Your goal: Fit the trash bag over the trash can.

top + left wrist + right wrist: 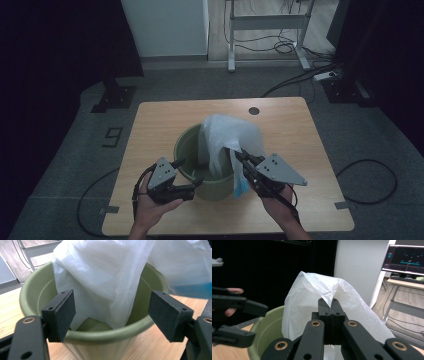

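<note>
A green plastic bin [186,142] stands near the front middle of the wooden table [150,125]. A thin white plastic bag [227,135] rises out of it, with a blue part [241,187] hanging down over the bin's near right side. My right gripper [238,155] is shut on an upper fold of the bag [312,295], its jaws [328,302] pressed together on the film. My left gripper [190,172] is open at the bin's near left rim. In the left gripper view its pads [62,315] stand wide apart in front of the rim [100,336], touching nothing.
A round cable hole [254,111] sits at the table's far edge. Beyond the table are a white desk frame [267,22], a power strip [325,76] and cables on the grey floor. A lit monitor [405,258] stands on a desk off to the right.
</note>
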